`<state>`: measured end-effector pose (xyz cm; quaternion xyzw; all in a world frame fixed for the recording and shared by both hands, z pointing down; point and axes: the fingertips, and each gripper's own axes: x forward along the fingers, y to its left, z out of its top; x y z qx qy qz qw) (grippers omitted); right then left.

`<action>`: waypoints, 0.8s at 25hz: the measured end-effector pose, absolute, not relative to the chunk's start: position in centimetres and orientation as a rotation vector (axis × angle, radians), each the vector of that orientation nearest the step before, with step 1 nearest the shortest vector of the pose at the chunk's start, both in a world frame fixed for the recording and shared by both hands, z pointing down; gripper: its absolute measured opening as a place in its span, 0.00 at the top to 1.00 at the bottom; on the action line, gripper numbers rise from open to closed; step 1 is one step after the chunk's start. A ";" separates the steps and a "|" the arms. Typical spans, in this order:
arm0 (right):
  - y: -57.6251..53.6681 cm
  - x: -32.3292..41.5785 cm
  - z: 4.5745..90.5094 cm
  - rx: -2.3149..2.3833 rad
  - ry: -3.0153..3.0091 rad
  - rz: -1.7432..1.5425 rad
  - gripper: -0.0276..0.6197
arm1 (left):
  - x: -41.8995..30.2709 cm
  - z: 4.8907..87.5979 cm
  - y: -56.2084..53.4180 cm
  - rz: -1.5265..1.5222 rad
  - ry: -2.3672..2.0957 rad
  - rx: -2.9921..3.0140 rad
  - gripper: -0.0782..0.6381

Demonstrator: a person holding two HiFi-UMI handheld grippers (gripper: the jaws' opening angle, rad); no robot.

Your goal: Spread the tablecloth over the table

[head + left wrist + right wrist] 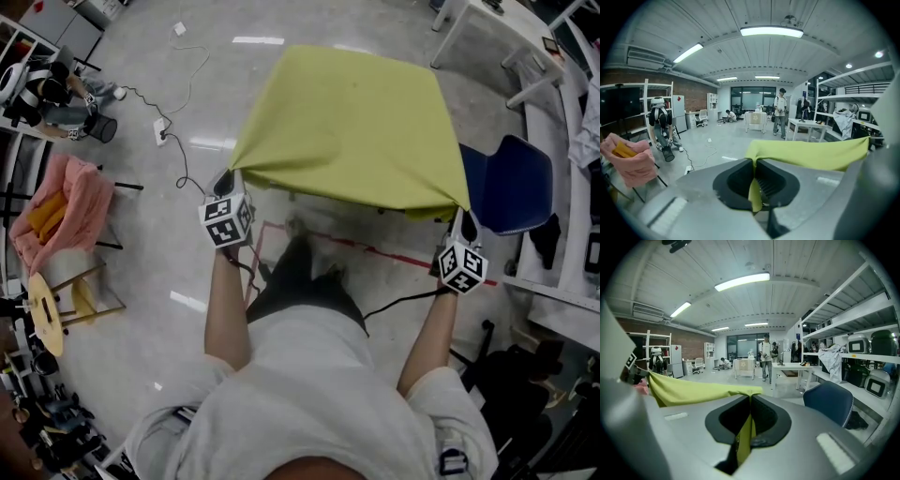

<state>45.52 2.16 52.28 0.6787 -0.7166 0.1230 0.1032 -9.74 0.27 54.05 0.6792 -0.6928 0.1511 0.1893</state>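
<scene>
A yellow-green tablecloth (352,127) is stretched out flat in front of me and hides the table beneath it. My left gripper (228,184) is shut on the near left corner of the cloth. My right gripper (465,225) is shut on the near right corner. In the left gripper view the tablecloth (811,153) runs off to the right from the left gripper (754,164), with a strip of it hanging between the pads. In the right gripper view the tablecloth (689,390) stretches to the left from the right gripper (750,398).
A blue chair (511,183) stands just right of the cloth, with white tables (487,28) behind it. A pink-draped stool (66,211) and a cable with a power strip (161,131) lie on the floor at left. Red tape (375,249) marks the floor below the cloth.
</scene>
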 end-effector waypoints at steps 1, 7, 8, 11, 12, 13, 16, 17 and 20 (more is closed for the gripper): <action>2.6 45.7 52.8 2.003 -2.114 0.378 0.94 | -9.6 54.4 0.7 0.421 -1.948 1.900 0.85; 4.5 45.2 54.8 1.979 -2.106 0.412 0.94 | -9.2 56.4 2.6 0.502 -1.956 1.881 0.85; 4.6 44.9 55.0 1.973 -2.104 0.410 0.94 | -9.1 56.9 2.8 0.525 -1.955 1.881 0.85; 4.9 44.5 55.6 1.964 -2.101 0.424 0.94 | -8.8 57.9 3.5 0.561 -1.945 1.869 0.85; 5.0 44.6 55.8 1.964 -2.102 0.433 0.94 | -8.7 58.1 3.8 0.563 -1.944 1.863 0.85; 5.2 44.8 55.9 1.965 -2.101 0.442 0.94 | -8.6 58.2 4.0 0.564 -1.946 1.858 0.85; 6.1 45.5 56.6 1.967 -2.089 0.468 0.94 | -8.8 58.5 4.5 0.571 -1.951 1.852 0.85; 6.4 45.6 56.9 1.959 -2.085 0.474 0.94 | -9.0 58.7 4.7 0.574 -1.953 1.844 0.85; 7.2 45.8 58.2 1.935 -2.063 0.501 0.94 | -9.5 59.8 5.4 0.582 -1.947 1.796 0.85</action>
